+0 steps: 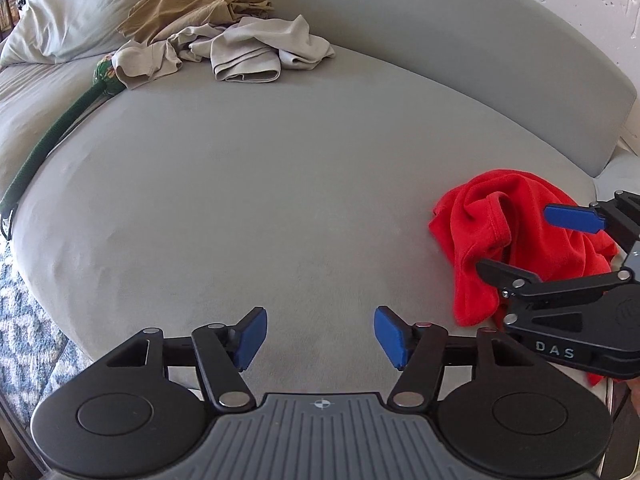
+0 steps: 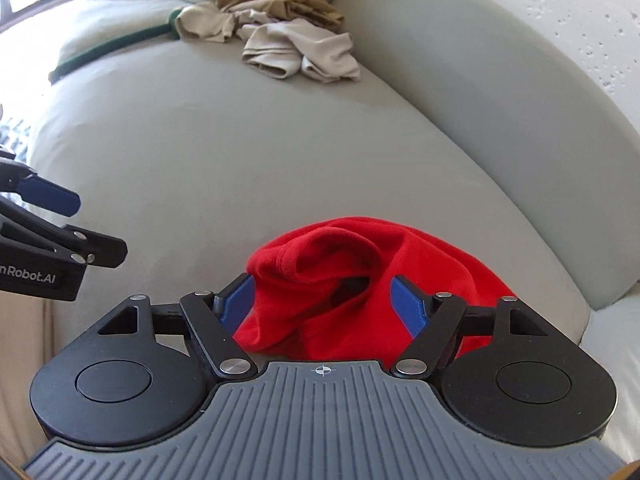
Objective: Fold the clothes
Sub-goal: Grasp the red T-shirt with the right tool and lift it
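Two handheld grippers work over a grey sofa cushion (image 1: 280, 200). The left gripper (image 1: 320, 336) hovers above bare cushion with its blue pads spread wide and nothing between them. The right gripper (image 2: 322, 308) is also spread wide, its two blue pads either side of one crumpled red garment (image 2: 340, 280); the pads do not appear to pinch the cloth, though the near folds hide the contact.

The red garment lies at the near right of the seat, just in front of the grey backrest (image 1: 480, 60).

At the far left sits a heap of roughly three more garments: one tan piece (image 1: 192, 4) and two pale beige ones (image 1: 256, 48), overlapping. Beside the heap lie one pale pillow (image 1: 88, 4) and one dark green strap (image 1: 52, 140) running along the cushion's left edge.

Readable writing: "DAS" on the right gripper's body in the left view, and "nRobot.AI", cut off, on the left gripper's body in the right view.

A patterned blue rug (image 1: 28, 340) shows at near left.
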Tool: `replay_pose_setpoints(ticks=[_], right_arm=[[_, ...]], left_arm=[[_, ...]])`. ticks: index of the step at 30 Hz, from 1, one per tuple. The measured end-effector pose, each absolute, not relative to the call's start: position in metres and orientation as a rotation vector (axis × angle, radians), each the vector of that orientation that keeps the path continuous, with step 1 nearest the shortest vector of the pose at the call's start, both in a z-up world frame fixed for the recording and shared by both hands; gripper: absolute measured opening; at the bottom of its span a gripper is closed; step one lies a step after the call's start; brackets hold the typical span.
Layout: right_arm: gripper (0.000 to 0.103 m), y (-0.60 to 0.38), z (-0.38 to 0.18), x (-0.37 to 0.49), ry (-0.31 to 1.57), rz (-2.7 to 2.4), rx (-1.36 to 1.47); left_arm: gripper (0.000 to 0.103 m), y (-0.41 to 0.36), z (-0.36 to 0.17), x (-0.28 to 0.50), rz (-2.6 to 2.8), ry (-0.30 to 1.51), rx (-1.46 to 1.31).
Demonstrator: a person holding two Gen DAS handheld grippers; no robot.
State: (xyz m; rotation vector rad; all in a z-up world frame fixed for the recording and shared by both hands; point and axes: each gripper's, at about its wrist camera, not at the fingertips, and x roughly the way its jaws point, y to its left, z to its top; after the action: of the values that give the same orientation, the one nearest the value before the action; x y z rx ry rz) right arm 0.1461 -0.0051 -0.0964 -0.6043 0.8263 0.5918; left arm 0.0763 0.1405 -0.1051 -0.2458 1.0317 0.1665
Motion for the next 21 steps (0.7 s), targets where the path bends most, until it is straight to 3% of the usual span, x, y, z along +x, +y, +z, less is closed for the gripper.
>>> replay_pose_setpoints(ticks=[4,6,8,11,15,16,21], right_arm=[[0.083,0.014,-0.117,0.159,0.823,0.623,-0.698],[0.075,0.023,-0.130,0.166,0.833,0.616,-0.756],[0.028,0.025,-0.140,0.178,0.889,0.597,-0.737],[0.022,0.013,-0.120,0.209,0.969,0.528,-0.442],[0.018,-0.027,-0.003,0.253,0.808,0.436,0.104],[0.007,-0.042,0.038,0.256,0.710,0.436,0.217],[0.007,-0.142,0.229,0.193,0.197,0.450,0.546]], left_arm=[[0.060,0.146,-0.108,0.077,0.172,1.035,-0.263],[0.060,0.148,-0.108,0.075,0.177,1.036,-0.272],[0.060,0.151,-0.107,0.074,0.183,1.034,-0.281],[0.060,0.157,-0.099,0.071,0.202,1.006,-0.305],[0.060,0.165,-0.059,0.068,0.207,0.889,-0.354],[0.060,0.166,-0.044,0.067,0.200,0.841,-0.364],[0.066,0.151,0.031,0.052,0.128,0.622,-0.355]])
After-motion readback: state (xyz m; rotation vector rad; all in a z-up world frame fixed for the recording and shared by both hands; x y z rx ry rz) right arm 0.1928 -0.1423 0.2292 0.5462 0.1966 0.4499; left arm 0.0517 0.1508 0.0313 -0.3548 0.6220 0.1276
